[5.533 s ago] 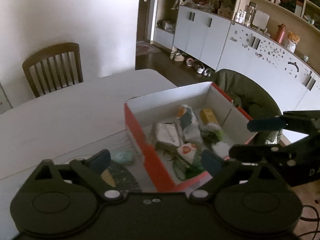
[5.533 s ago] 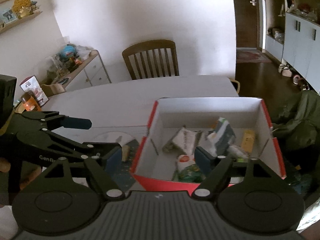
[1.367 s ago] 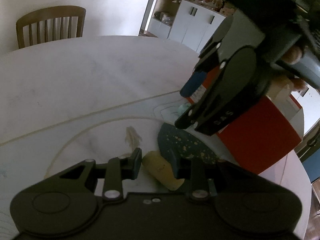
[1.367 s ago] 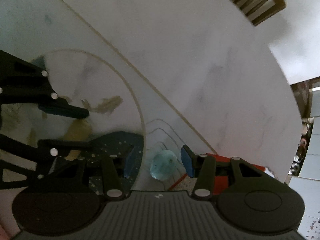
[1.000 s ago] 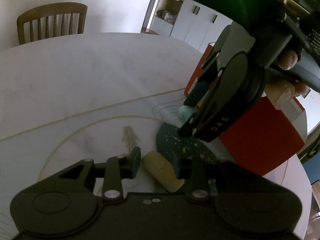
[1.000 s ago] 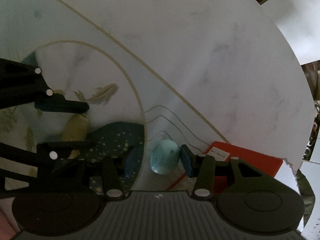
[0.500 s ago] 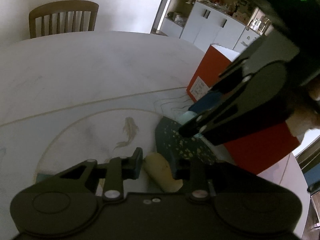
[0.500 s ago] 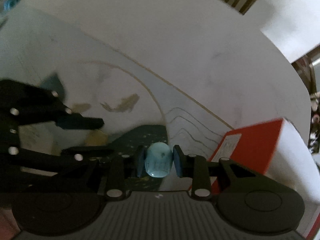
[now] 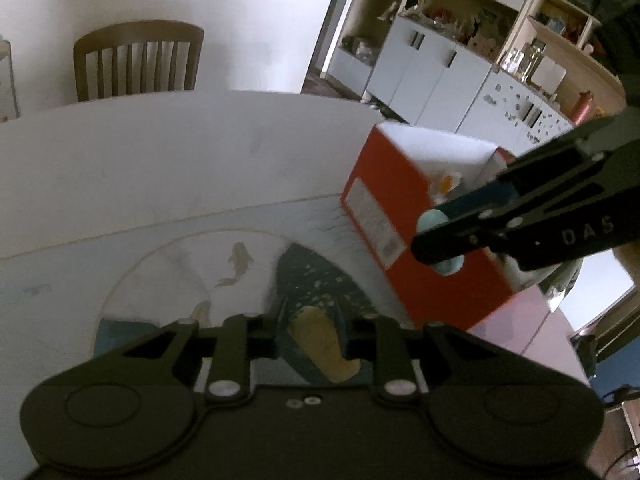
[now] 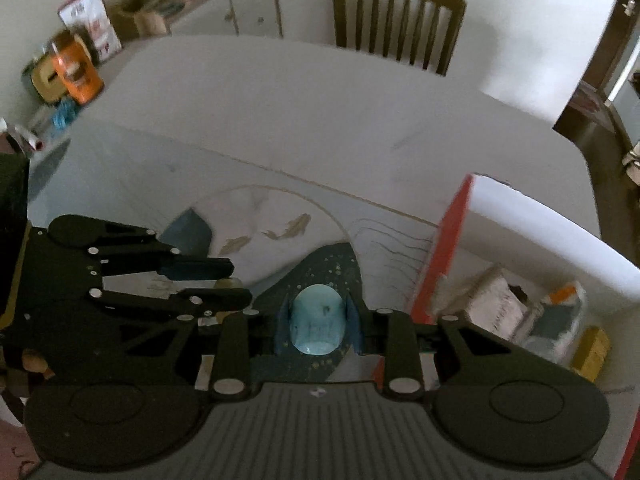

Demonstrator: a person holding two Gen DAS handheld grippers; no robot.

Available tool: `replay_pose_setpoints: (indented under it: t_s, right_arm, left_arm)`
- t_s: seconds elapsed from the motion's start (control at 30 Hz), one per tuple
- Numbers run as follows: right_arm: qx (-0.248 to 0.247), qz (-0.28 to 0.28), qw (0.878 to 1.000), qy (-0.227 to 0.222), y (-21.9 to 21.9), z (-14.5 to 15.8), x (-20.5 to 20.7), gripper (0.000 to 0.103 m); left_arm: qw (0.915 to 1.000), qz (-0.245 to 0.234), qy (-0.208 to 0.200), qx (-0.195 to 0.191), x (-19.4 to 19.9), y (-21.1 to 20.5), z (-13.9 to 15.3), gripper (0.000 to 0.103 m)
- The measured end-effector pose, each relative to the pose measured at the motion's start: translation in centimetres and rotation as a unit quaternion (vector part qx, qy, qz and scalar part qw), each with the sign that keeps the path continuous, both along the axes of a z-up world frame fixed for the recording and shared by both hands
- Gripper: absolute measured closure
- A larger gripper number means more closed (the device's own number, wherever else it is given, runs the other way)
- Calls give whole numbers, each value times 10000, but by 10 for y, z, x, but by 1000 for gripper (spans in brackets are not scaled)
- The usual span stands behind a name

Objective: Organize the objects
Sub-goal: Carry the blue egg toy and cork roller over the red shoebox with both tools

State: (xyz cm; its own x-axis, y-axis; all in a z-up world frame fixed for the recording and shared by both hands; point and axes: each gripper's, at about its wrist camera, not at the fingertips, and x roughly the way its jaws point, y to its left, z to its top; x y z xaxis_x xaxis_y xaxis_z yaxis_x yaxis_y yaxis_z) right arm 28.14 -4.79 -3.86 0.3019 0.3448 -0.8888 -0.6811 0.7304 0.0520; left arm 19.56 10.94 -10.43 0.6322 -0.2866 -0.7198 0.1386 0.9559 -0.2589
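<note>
Right gripper point(image 10: 318, 322) jaws pinching pale blue blob point(image 10: 317, 319), raised beside red box point(image 9: 394, 216). Left gripper point(image 9: 310, 326) jaws pinching tan piece point(image 9: 320, 340).

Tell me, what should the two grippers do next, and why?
Probably carry the right gripper sideways over the red box and drop in its pale blue piece. Both sets of jaws are already shut on things, the left gripper on a tan piece, and the box stands open beside them.

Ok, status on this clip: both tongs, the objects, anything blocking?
Right tongs shut on pale blue egg, off the table. Left tongs shut on tan piece. Red box alongside, nothing blocking.
</note>
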Motion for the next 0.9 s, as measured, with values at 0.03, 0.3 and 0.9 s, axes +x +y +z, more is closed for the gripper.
replay_pose_setpoints:
  t_s: [0.03,0.3,0.9]
  right_arm:
    - [52,-29,10000,-31,-7,4,-3,73]
    - [277,-307,9989,-208,-69,21,-6,73]
    - [376,-736,9956,-438,-198,3,30,73]
  left_arm:
    - [10000,15,-36,-1,-2,-3,6,81]
    - [9987,-111,-489,126,-14,-47,66,81]
    - [9964,-424,-738,54,56,-161,92,81]
